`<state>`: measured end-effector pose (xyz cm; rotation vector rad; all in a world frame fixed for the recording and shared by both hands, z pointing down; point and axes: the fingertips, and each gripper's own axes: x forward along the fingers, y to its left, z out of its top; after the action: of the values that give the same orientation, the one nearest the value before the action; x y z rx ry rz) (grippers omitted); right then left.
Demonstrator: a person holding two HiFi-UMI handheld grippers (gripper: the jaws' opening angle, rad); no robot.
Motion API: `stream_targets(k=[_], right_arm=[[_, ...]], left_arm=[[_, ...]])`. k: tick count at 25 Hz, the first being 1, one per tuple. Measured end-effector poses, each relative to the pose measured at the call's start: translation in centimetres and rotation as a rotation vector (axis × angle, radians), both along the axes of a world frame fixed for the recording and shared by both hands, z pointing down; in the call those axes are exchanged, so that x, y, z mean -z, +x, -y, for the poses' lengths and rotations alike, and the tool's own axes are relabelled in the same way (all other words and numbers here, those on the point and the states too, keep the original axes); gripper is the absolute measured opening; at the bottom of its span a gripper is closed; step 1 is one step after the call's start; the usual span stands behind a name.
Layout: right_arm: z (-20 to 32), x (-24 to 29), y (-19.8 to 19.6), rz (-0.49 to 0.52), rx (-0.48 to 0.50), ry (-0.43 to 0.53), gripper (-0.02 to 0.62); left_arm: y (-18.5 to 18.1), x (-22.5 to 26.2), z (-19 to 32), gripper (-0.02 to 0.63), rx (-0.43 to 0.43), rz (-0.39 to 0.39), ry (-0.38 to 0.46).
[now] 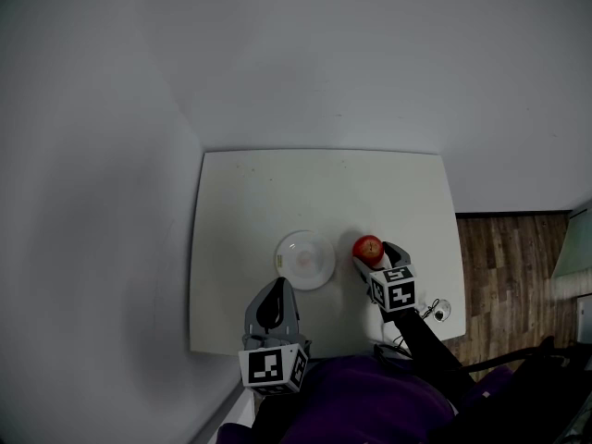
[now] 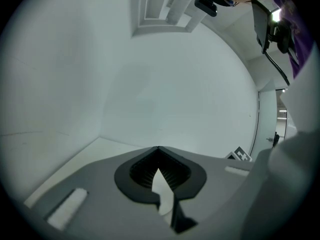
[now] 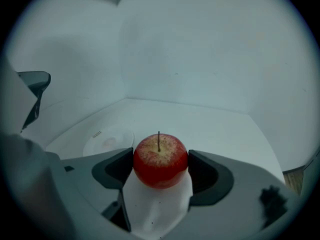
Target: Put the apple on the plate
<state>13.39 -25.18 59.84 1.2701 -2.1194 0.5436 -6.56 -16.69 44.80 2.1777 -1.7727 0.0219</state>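
Observation:
A red apple (image 1: 368,247) with a thin stem stands upright on the white table (image 1: 324,183), just right of the white plate (image 1: 283,246). My right gripper (image 1: 375,256) comes at it from the near side. In the right gripper view the two dark jaws press against the apple (image 3: 160,160) on its left and right, so the right gripper (image 3: 160,168) is shut on it. The plate (image 3: 107,139) lies bare to the left beyond the jaws. My left gripper (image 1: 275,291) hovers near the plate's near edge; its jaws (image 2: 158,149) meet at the tip, holding nothing.
Pale walls close in behind and to the left of the table. Wooden floor (image 1: 518,266) shows to the right. A small round object (image 1: 441,310) lies near the table's front right corner. The person's purple sleeve (image 1: 370,400) fills the bottom of the head view.

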Motion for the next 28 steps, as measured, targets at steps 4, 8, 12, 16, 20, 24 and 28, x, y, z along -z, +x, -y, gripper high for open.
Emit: stream_targets(k=[4, 8, 12, 16, 20, 24, 28], right_arm=[[0.4, 1.1, 0.0, -0.005, -0.004, 0.044, 0.351], [0.6, 1.8, -0.5, -0.001, 0.014, 0.065, 0.351], [0.6, 2.4, -1.2, -0.005, 0.038, 0.086, 0.351], [0.5, 2.7, -2.0, -0.001, 0.063, 0.089, 0.35], [0.4, 3.2, -2.8, 0.005, 0.087, 0.109, 0.351], [0.2, 3.5, -3.8, 0.011, 0.118, 0.111, 0.35], [-0.2, 3.9, -4.8, 0.018, 0.154, 0.123, 0.35]], left_arm=[[-0.2, 0.1, -0.1, 0.006, 0.005, 0.001, 0.001], [-0.4, 0.2, -0.2, 0.006, 0.012, 0.0, 0.004], [-0.6, 0.4, -0.4, 0.006, 0.015, 0.004, 0.006], [-0.9, 0.5, -0.7, 0.006, 0.024, 0.002, 0.007], [-1.3, 0.7, -1.1, 0.006, 0.039, -0.001, 0.014], [-1.8, 0.7, -1.6, 0.006, 0.054, -0.003, 0.016], [-2.2, 0.9, -2.1, 0.006, 0.07, -0.002, 0.024]])
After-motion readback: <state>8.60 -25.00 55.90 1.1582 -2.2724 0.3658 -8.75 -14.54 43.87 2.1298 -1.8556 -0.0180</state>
